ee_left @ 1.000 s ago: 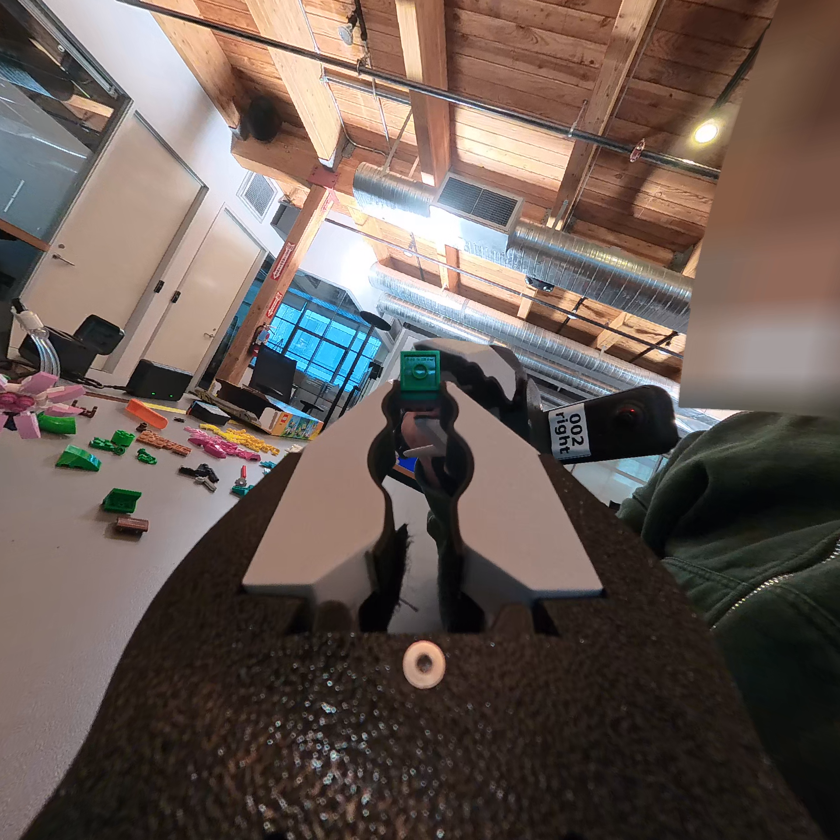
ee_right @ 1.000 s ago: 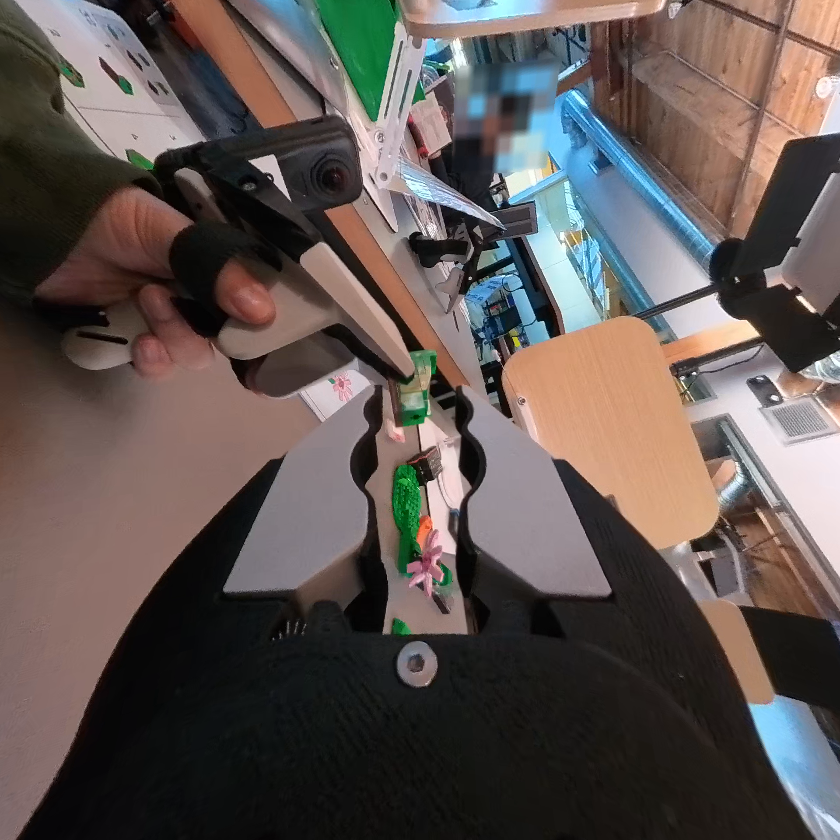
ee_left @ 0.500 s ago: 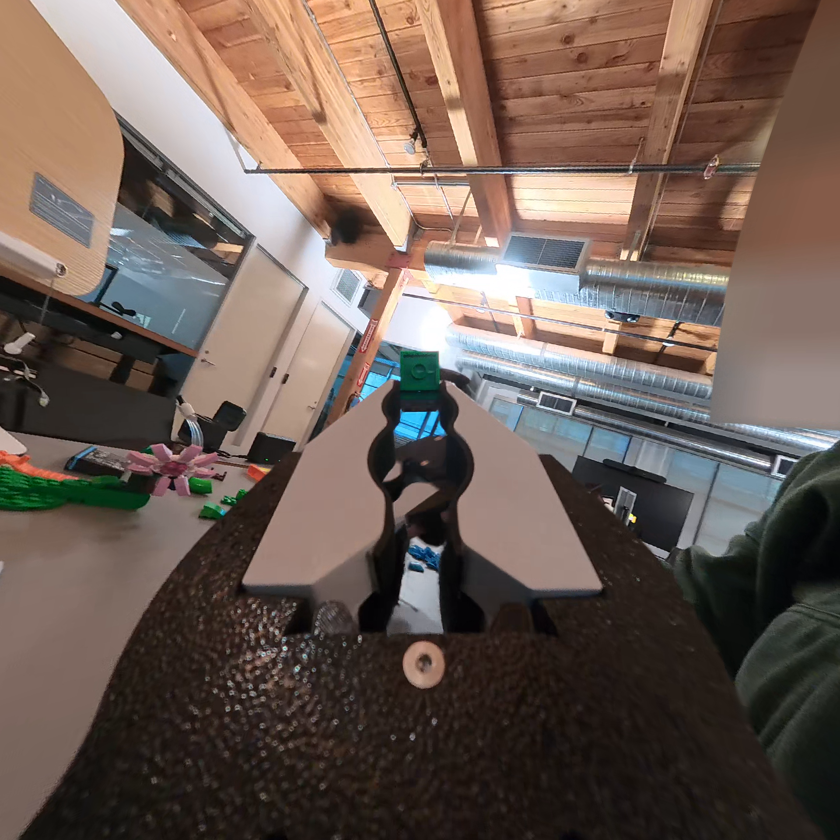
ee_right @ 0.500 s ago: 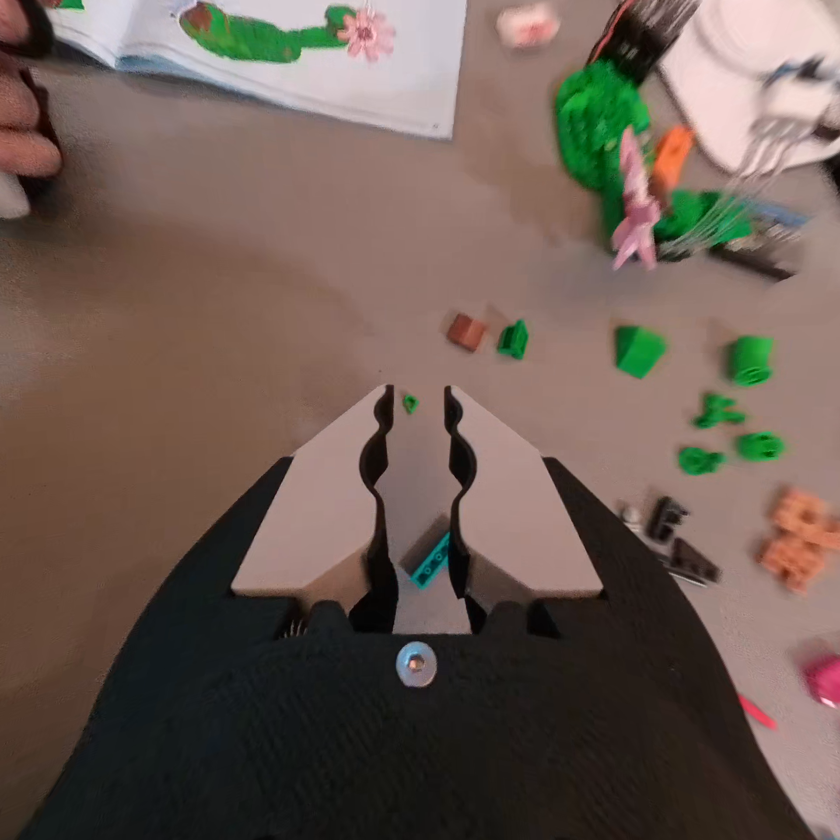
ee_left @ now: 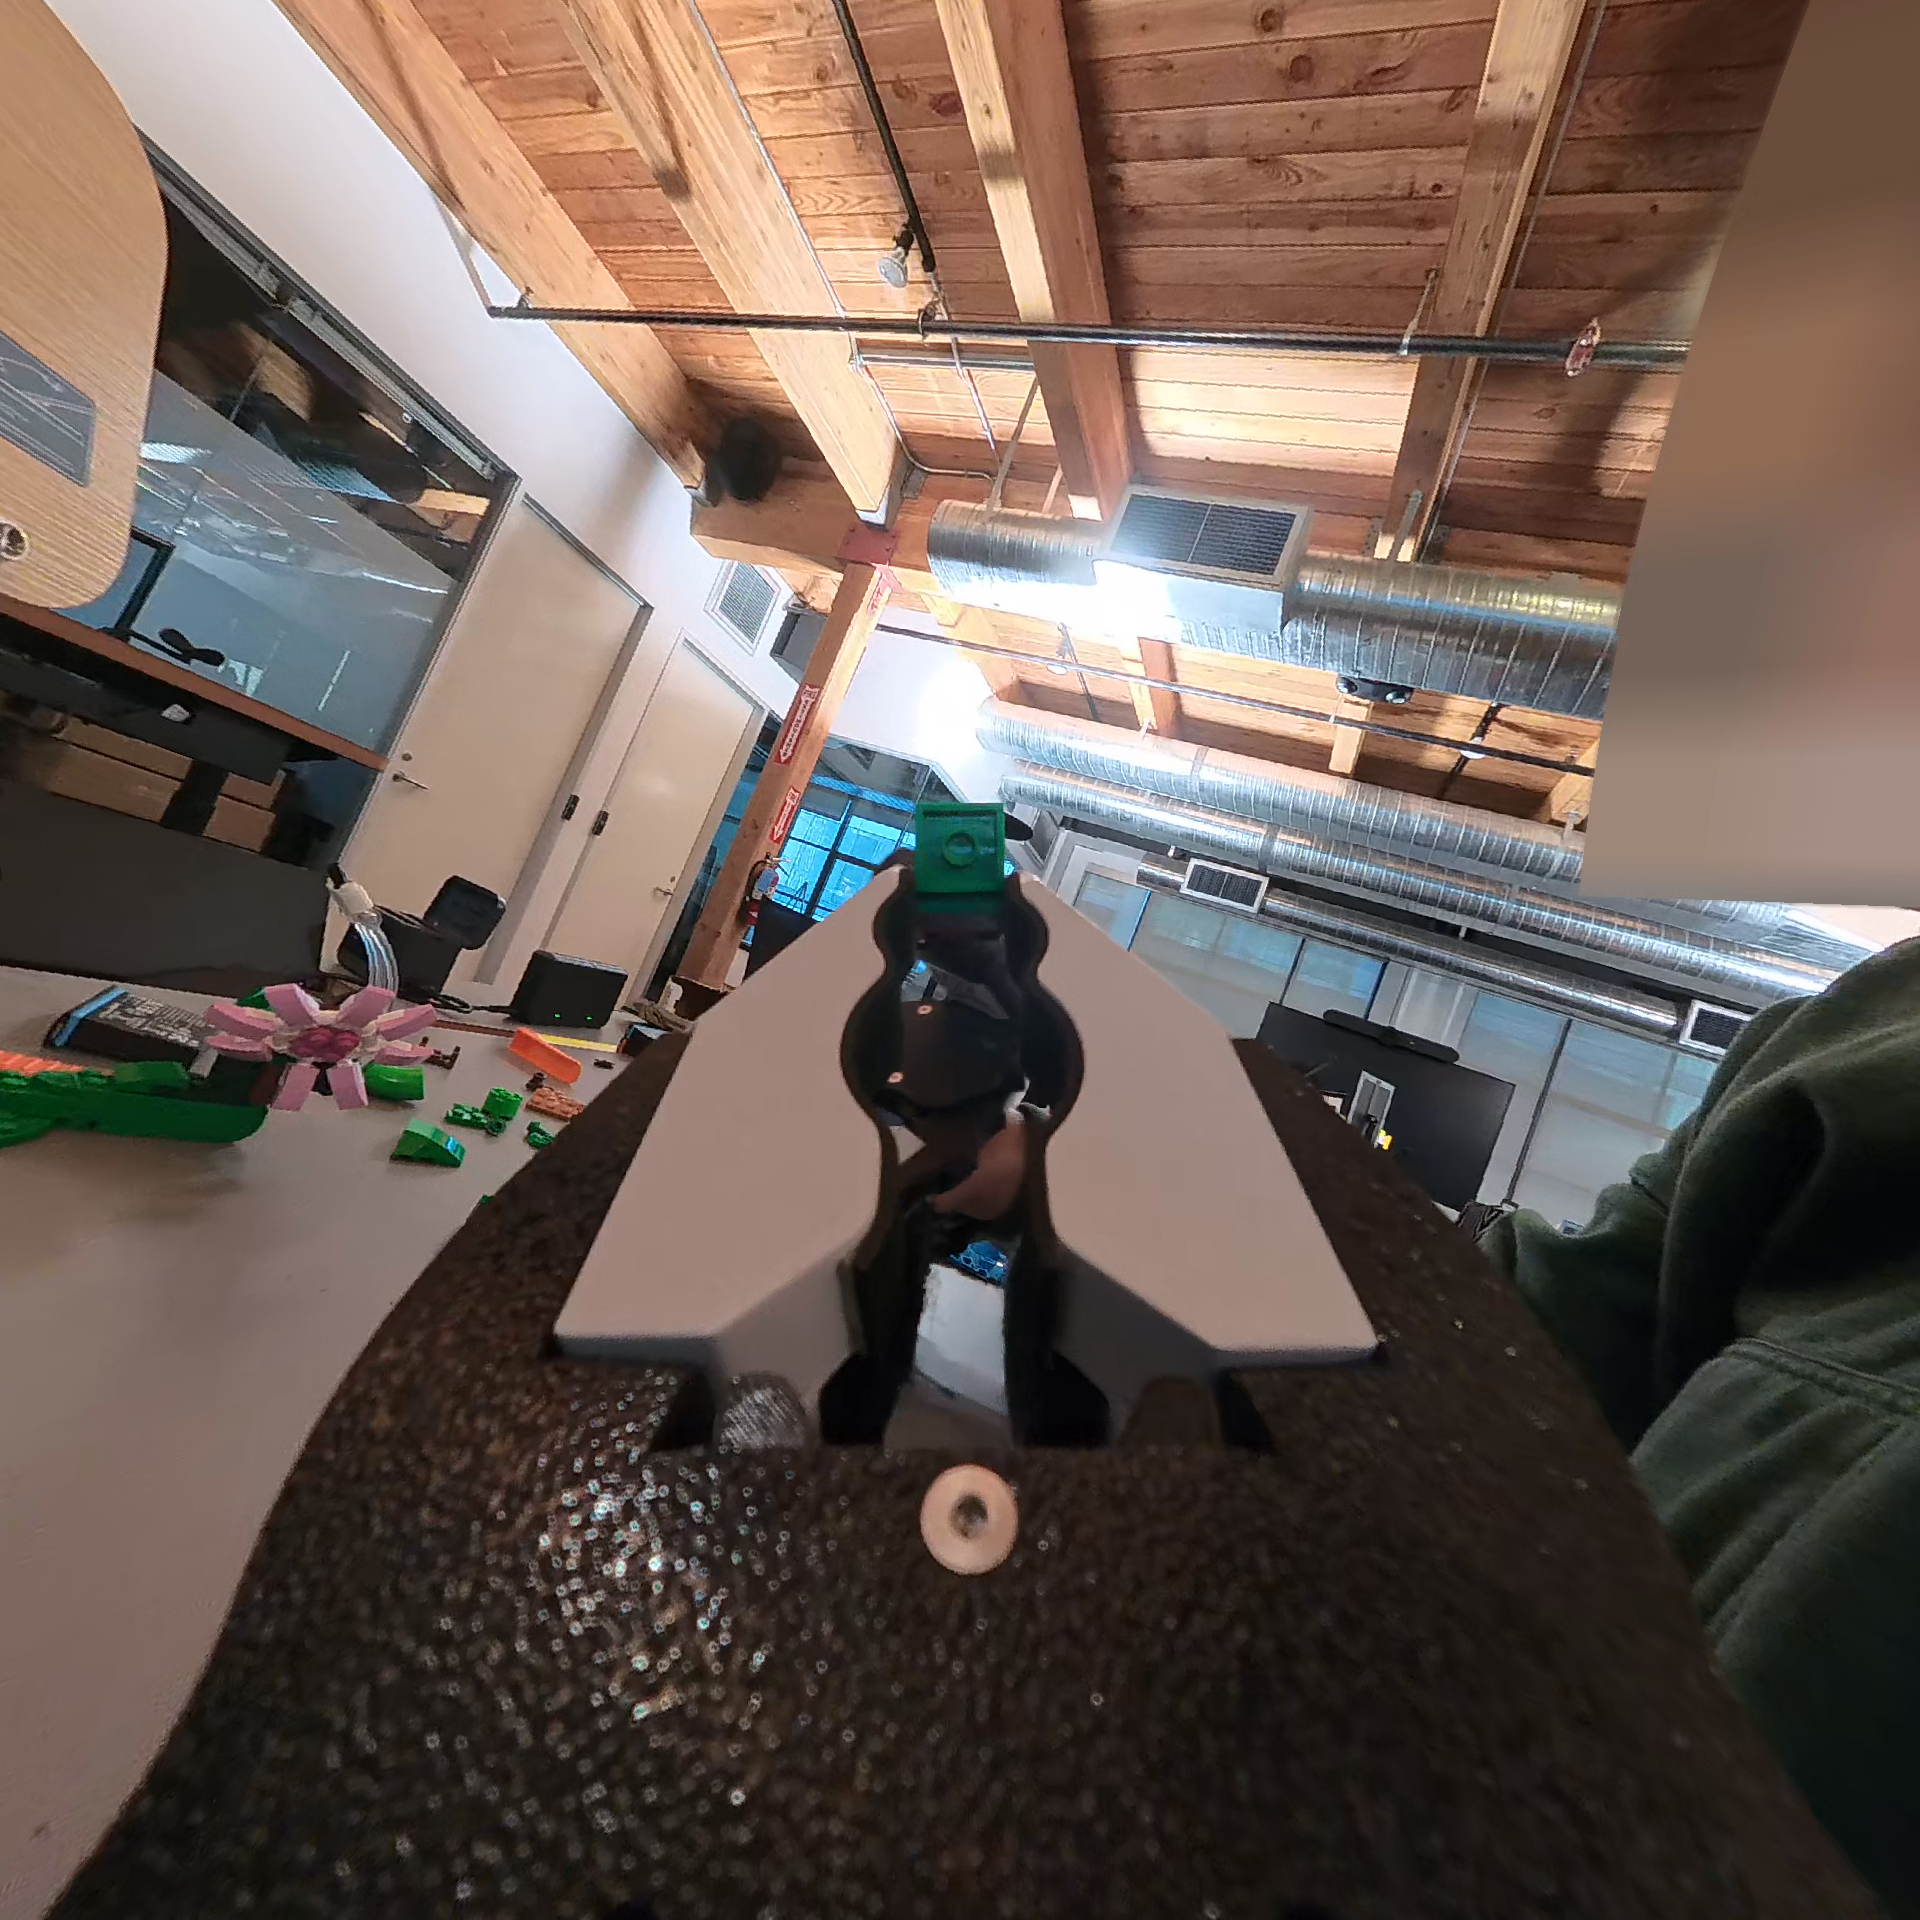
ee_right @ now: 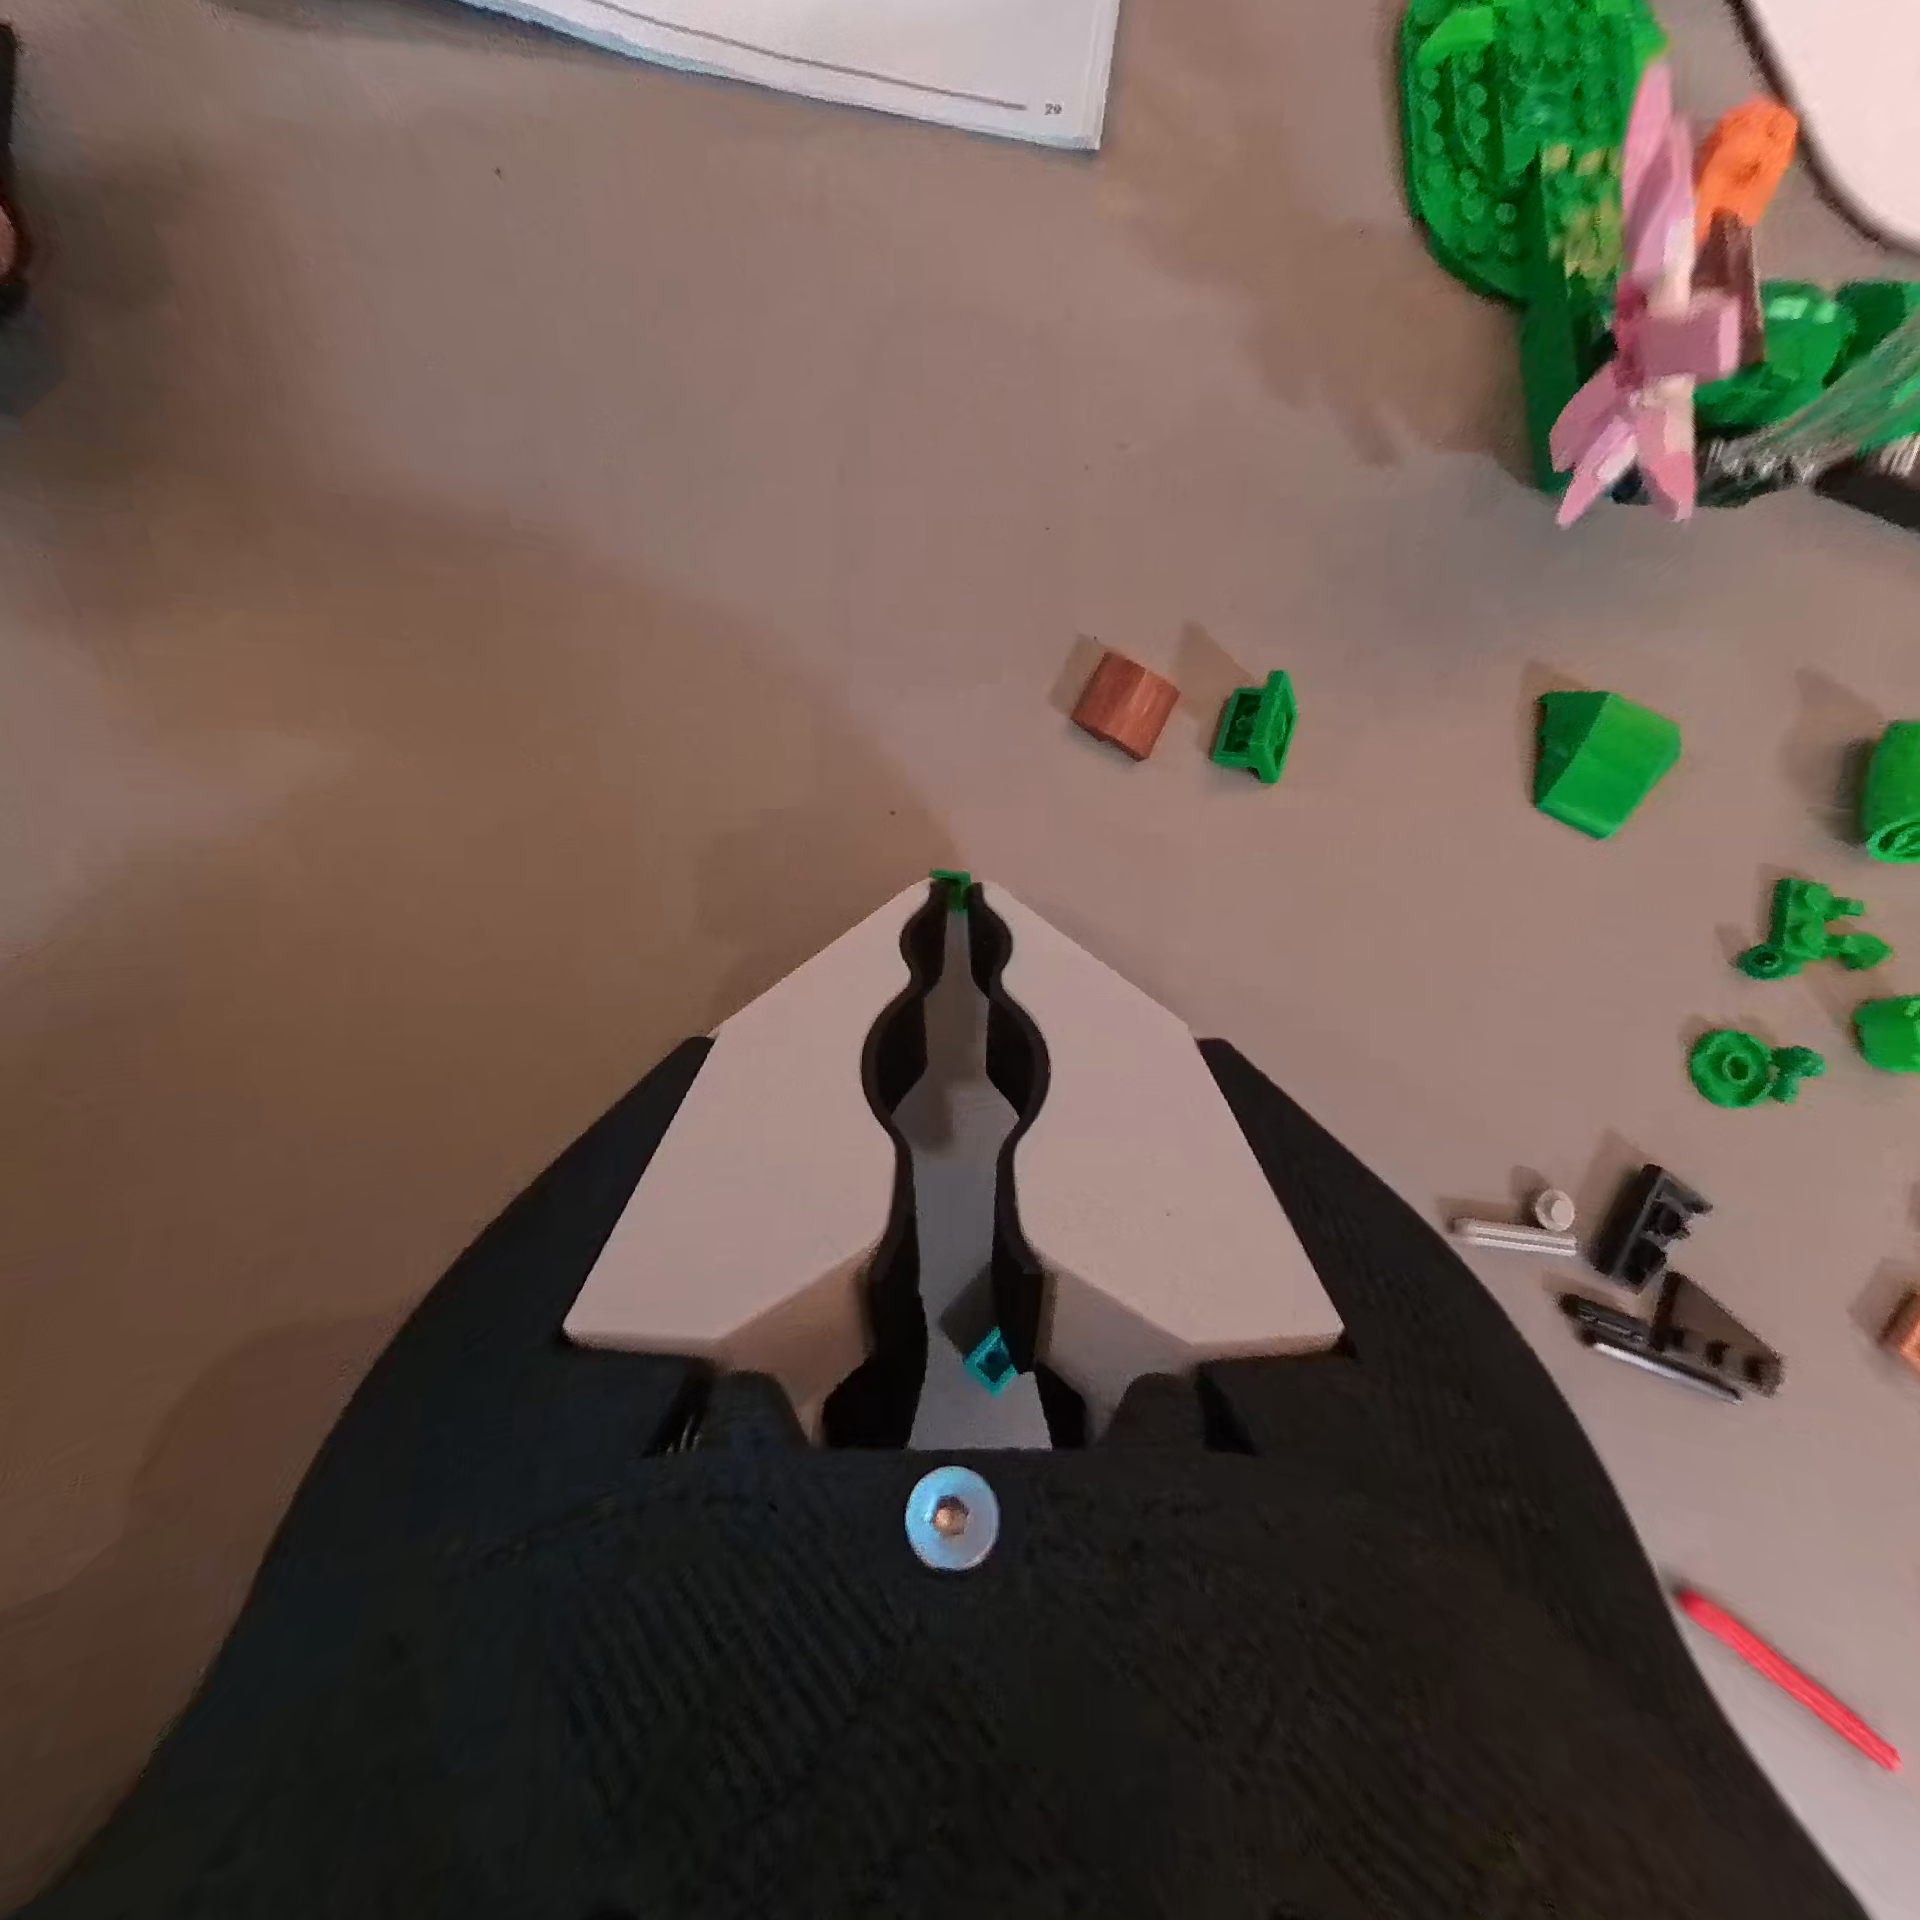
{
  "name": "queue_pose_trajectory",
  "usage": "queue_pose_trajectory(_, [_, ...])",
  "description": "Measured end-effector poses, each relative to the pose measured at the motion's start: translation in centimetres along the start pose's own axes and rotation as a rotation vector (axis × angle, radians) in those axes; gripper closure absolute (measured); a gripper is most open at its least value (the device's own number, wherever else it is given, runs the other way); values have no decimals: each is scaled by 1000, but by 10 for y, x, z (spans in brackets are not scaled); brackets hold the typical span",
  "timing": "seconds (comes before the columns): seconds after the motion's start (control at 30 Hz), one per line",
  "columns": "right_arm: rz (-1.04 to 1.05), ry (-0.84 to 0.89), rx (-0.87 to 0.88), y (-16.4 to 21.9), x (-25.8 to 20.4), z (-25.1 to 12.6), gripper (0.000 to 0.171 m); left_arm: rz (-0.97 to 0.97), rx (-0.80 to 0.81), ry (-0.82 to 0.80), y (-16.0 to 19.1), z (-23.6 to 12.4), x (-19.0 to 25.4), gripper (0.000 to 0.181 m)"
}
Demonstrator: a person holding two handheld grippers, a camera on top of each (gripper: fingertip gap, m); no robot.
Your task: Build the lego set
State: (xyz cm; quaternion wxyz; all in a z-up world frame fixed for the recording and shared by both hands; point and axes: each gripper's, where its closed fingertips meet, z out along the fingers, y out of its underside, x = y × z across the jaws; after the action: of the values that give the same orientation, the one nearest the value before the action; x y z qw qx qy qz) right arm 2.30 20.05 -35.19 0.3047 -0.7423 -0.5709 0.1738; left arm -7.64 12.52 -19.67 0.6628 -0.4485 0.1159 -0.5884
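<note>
Surface: plain grey-beige tabletop [ee_right: 436,540], matte, strewn with loose lego parts on the right side in the right wrist view.
Room: open office with timber ceiling [ee_left: 1195,208], silver ducts [ee_left: 1444,623], glass partitions and white doors, seen from the upward-tilted left wrist view.
Built model: green leafy lego plant [ee_right: 1507,135] with a pink flower [ee_right: 1652,353] at the far right of the table; same flower [ee_left: 312,1044] at far left in the left wrist view.
Loose parts: brown round brick [ee_right: 1125,703] just beside a small green bracket [ee_right: 1255,725]; green slope [ee_right: 1600,761] farther right; small green bits, black parts [ee_right: 1652,1231] and a red stick [ee_right: 1787,1685] nearer on the right.
Booklet: white instruction page [ee_right: 831,52] at the far edge, cut off by the frame.
Hard to make out: plant and flower smeared by motion blur; dark shapes behind the left gripper's fingers unclear; green sleeve [ee_left: 1766,1299] cut off at right; teal piece [ee_right: 989,1361] on the table half hidden between the right fingers.
Left gripper [ee_left: 958,894]: nearly closed, tips pinching a square green brick [ee_left: 960,847] held up in the air, stud side toward the camera.
Right gripper [ee_right: 950,896]: pointed down at the table, narrowed almost fully, tips clamped on a tiny green piece [ee_right: 950,885]; whether that piece rests on the table cannot be told.
</note>
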Motion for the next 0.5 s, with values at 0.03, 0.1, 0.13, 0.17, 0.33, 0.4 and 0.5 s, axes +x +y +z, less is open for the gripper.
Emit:
queue_pose_trajectory(0.03, [-47,10,13,-3,-2,-1,169,-1,1,0,0,0,0,168])
queue_pose_trajectory(0.1, [-177,36,38,-12,-10,-5,169,-2,2,3,0,0,1,168])
queue_pose_trajectory(0.13, [-261,59,43,-16,-13,-7,170,-3,1,4,-1,0,2,168])
queue_pose_trajectory(0.17, [-349,92,34,-18,-16,-10,170,-3,0,5,-1,0,3,168])
queue_pose_trajectory(0.33, [-840,240,-129,-14,-24,-14,170,-4,0,8,-2,-1,6,168])
queue_pose_trajectory(0.4, [-1023,281,-239,-6,-25,-12,170,-2,-2,9,-1,-1,7,168])
queue_pose_trajectory(0.5, [-1282,333,-393,2,-24,-11,170,0,-3,6,-2,-2,7,168])
